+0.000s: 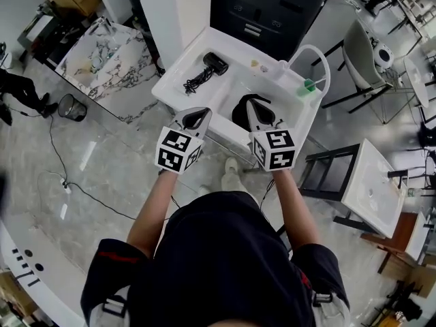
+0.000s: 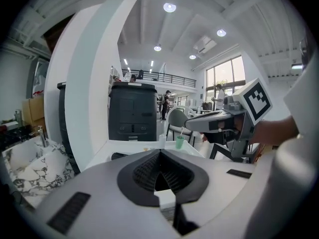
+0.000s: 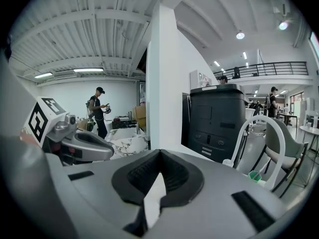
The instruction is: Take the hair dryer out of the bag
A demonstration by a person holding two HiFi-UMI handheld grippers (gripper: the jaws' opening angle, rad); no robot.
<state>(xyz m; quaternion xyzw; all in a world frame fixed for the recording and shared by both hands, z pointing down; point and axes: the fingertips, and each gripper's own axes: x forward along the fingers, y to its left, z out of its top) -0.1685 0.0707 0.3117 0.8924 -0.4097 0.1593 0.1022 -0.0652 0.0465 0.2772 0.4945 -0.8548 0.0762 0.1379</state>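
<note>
On the white table [image 1: 176,87], the hair dryer [image 1: 212,63] lay with its cord toward the far left corner, well apart from the black bag [image 1: 240,112] at the near edge. The left gripper [image 1: 199,116] and right gripper [image 1: 252,106] hovered over that near edge, both clenched on nothing. Removal was judged complete; the next move called only for retreat.

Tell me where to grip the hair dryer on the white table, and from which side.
Grip the hair dryer across its black body, coming from above: it lies flat on the table, and its cord bunches toward you, probably best avoided.
</note>
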